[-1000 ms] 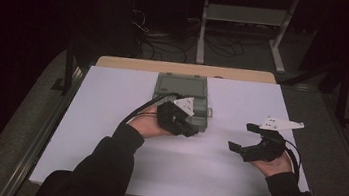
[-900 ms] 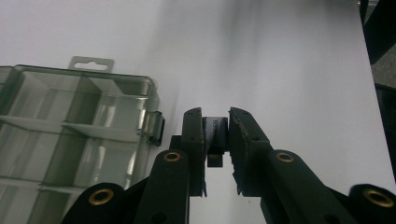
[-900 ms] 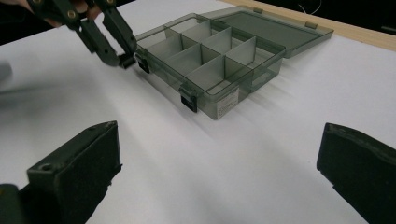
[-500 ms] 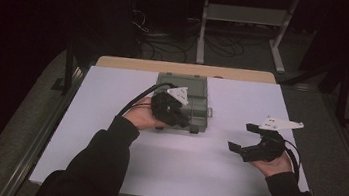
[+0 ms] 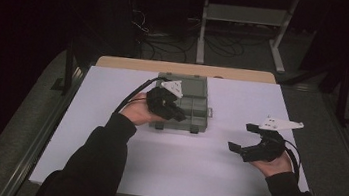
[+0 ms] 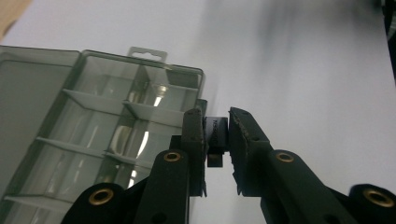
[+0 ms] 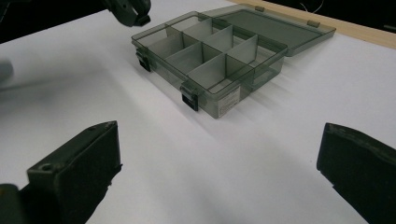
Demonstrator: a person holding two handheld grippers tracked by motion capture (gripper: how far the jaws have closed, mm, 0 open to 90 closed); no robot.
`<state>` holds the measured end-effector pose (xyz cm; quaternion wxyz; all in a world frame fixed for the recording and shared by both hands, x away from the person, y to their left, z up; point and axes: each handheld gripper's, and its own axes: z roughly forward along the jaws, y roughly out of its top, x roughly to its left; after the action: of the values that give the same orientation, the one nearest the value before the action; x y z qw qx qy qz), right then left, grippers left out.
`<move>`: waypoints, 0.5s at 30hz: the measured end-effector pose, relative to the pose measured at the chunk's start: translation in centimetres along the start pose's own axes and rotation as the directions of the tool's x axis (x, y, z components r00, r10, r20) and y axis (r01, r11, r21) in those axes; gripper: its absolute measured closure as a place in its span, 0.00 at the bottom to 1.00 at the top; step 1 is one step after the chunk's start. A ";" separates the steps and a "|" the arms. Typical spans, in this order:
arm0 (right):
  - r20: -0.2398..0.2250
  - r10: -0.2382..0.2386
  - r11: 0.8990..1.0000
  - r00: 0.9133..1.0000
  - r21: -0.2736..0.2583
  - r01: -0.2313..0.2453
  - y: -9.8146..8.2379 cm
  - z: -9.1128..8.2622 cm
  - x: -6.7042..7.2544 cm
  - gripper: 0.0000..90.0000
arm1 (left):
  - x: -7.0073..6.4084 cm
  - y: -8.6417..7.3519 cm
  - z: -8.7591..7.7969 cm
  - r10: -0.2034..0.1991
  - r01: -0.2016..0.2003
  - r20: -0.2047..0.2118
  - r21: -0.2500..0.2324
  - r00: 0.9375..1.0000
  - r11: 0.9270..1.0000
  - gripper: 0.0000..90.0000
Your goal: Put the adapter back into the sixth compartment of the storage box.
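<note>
A smoky-grey plastic compartment box [image 5: 193,104] lies on the white sheet with its lid [image 7: 280,23] folded flat behind it. Its several compartments [image 7: 210,51] look empty, and two black latches sit on its near wall. My left gripper [image 5: 179,115] hovers over the box's front left part. In the left gripper view my left gripper [image 6: 217,126] is shut on a small black piece [image 6: 215,133], just right of the box's corner [image 6: 187,79]. My right gripper [image 5: 242,137] rests low over the sheet to the box's right, and its jaws stand wide apart with nothing between them [image 7: 219,140].
The white sheet [image 5: 193,171] covers the table, and a wooden edge [image 5: 186,69] shows behind the box. A metal stand and cables [image 5: 243,16] sit on the dark floor beyond. The left gripper's tip [image 7: 133,9] shows in the right gripper view, above the box's left end.
My left gripper has moved left and slightly farther back across the front of the box, still shut. The right gripper has stayed where it was.
</note>
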<state>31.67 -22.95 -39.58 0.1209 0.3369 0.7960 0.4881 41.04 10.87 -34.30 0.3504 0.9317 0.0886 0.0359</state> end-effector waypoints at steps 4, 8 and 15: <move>-0.002 0.001 1.000 1.000 0.000 -0.001 0.0 0.0 0.0 0.00 | 0.3 -0.3 -0.5 -0.009 0.009 -0.010 -0.020 1.000 1.000 0.85; -0.002 0.000 1.000 1.000 0.001 0.000 0.0 0.0 0.0 0.00 | 0.7 -0.5 -0.6 -0.022 0.021 -0.017 -0.033 1.000 0.999 0.85; -0.002 0.002 1.000 1.000 0.001 -0.002 0.0 -0.1 -0.1 0.00 | 1.3 -0.9 -0.3 -0.021 0.021 -0.056 -0.013 0.998 1.000 0.85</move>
<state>31.67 -23.06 -39.58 0.1192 0.3373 0.7960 0.4882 42.09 12.00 -34.69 0.3541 0.9271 0.1079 0.0587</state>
